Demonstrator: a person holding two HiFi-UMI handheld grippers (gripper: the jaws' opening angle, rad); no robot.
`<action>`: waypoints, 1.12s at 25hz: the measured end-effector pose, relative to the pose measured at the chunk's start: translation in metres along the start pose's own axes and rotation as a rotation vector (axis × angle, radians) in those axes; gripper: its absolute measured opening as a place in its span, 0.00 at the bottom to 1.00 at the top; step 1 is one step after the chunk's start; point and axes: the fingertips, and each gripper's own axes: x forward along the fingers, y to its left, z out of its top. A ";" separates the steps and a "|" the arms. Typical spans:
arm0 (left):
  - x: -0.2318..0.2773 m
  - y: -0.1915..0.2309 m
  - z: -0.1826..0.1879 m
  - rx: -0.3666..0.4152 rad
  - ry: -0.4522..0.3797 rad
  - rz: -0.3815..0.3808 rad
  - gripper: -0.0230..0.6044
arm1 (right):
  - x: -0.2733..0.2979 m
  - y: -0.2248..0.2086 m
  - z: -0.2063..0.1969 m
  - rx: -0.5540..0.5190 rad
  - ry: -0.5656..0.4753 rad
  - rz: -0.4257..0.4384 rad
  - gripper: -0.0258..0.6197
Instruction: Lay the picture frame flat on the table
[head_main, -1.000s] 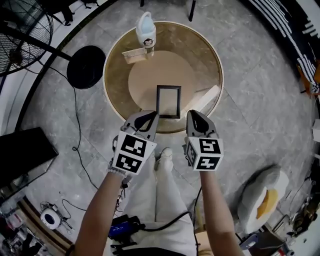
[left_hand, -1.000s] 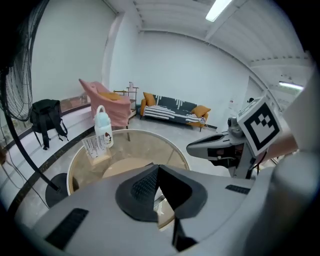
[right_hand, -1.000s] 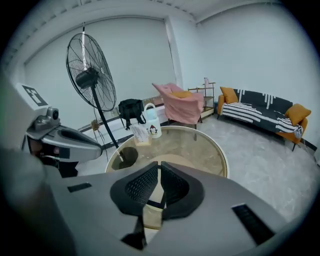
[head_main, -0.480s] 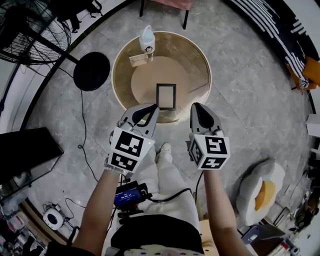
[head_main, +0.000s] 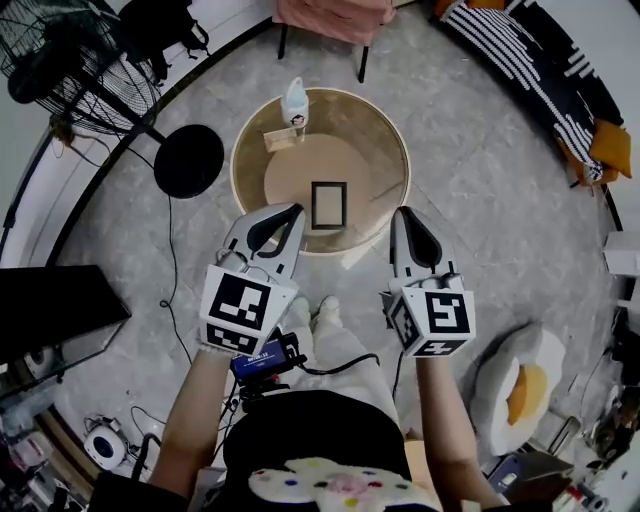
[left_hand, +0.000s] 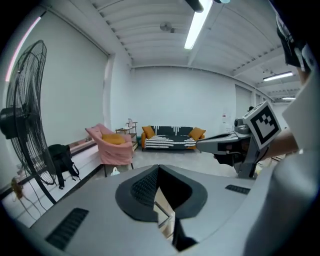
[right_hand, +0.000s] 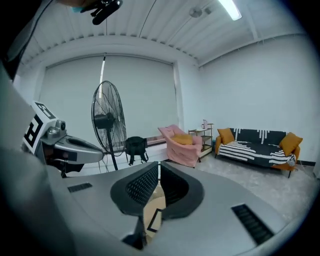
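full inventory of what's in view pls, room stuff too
table: 1, round, gold rim, tan centre, mid floor
picture frame: 1, black, flat on table
bottle: 1, white, table's far edge
fan: 1, black, far left
armchair: 1, pink, beyond table
sofa: 1, black-white striped, far right
floor cushion: 1, white-yellow, near right
left gripper: 1, grey, shut, empty
right gripper: 1, grey, shut, empty

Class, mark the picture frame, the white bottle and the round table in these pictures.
picture frame (head_main: 328, 204): head view, the middle of its pane.
white bottle (head_main: 295, 102): head view, on its body.
round table (head_main: 380, 150): head view, the bare outer ring of its top.
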 end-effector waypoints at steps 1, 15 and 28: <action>-0.005 -0.002 0.007 0.006 -0.013 0.004 0.06 | -0.005 0.001 0.006 0.009 -0.012 0.006 0.10; -0.066 -0.013 0.058 0.044 -0.147 0.042 0.06 | -0.059 0.023 0.053 -0.076 -0.132 0.026 0.10; -0.073 -0.012 0.046 0.018 -0.126 0.044 0.06 | -0.064 0.035 0.055 -0.064 -0.106 0.050 0.10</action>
